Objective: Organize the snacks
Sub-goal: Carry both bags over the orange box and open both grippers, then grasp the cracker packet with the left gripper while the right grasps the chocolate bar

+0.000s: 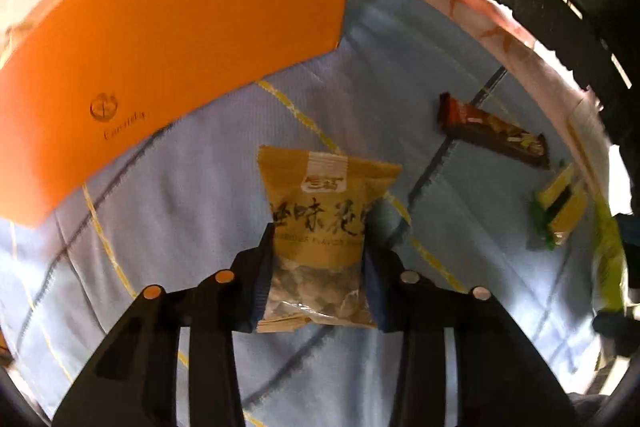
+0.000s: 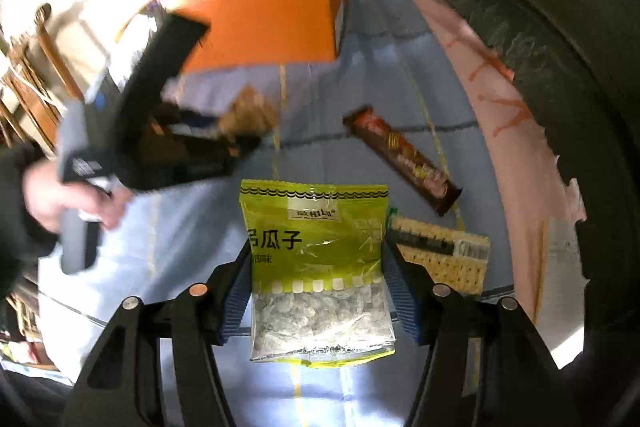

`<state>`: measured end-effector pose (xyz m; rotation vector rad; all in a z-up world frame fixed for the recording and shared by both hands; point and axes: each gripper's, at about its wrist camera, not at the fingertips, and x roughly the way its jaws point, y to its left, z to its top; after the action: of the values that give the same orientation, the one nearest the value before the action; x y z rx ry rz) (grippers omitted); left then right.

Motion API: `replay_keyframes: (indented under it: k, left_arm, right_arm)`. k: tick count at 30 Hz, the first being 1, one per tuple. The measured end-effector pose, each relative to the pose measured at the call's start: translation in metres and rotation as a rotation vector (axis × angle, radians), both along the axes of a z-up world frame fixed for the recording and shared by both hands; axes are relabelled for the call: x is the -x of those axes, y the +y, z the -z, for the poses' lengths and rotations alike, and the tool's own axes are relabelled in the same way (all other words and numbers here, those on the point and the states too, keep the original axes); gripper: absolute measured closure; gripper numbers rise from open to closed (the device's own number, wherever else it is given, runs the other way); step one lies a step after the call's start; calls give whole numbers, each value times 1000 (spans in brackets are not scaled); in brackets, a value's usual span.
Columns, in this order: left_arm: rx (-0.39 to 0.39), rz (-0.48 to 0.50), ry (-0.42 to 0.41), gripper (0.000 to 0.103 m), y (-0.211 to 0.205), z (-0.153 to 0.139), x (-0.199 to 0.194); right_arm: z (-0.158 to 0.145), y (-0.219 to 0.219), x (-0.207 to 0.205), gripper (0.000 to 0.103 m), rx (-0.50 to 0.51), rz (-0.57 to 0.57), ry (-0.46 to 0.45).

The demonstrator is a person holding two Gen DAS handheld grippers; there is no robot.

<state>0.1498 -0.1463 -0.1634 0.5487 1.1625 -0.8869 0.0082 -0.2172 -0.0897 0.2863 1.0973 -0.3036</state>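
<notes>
Left wrist view: left gripper pinches peanut bag, lifted near orange box. Right gripper pinches seed bag above cloth. Transport step; next, release over box opening.

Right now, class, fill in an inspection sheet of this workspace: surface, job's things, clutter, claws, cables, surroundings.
Surface: light blue checked cloth with yellow and dark lines.
Job's things: orange box; brown snack bar and cracker pack lying on the cloth.
Clutter: nothing seen.
Claws: left claw shut on tan peanut packet; right claw shut on green seed packet.
Cables: thin dark cable, probably, beside the box.
Surroundings: wooden furniture, blurred.
</notes>
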Motion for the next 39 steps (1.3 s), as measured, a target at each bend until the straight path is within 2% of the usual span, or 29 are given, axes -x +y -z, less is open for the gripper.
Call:
replay_keyframes:
  k: [3, 5, 8, 12, 15, 17, 19, 24, 27, 29, 32, 39]
  left_arm:
    - [-37, -20, 11, 68, 10, -10, 3]
    - [-51, -70, 3, 68, 25, -24, 1]
    - [2, -122, -6, 68, 42, -57, -6]
    - [69, -191, -71, 68, 67, -107, -14]
    - [114, -231, -129, 68, 79, -144, -29]
    - [129, -280, -165, 68, 80, -160, -50]
    - [121, -336, -196, 68, 80, -170, -72]
    - [84, -425, -261, 68, 73, -181, -129]
    - [66, -451, -286, 68, 71, -186, -156]
    - [58, -463, -291, 68, 68, -188, -168]
    - [-5, -484, -339, 68, 61, -188, -177]
    - [9, -461, -272, 66, 57, -182, -187]
  right_arm:
    - [-22, 2, -7, 41, 96, 15, -13]
    - [-38, 2, -10, 41, 103, 6, -50]
    - [-58, -1, -20, 41, 81, -11, -102]
    - [-92, 2, -35, 41, 82, -40, -198]
    - [-115, -2, -62, 41, 101, -45, -269]
    - [-125, -5, -92, 41, 97, -54, -327]
    - [-126, -9, -130, 41, 98, -83, -345]
    - [-120, -30, -219, 41, 81, -66, -282]
    - [-118, -40, -251, 41, 78, -56, -250]
    - [-118, -44, -262, 41, 72, -51, -240]
    - [-115, -47, -277, 41, 83, -32, -198]
    - [-102, -44, -295, 40, 63, -32, -150]
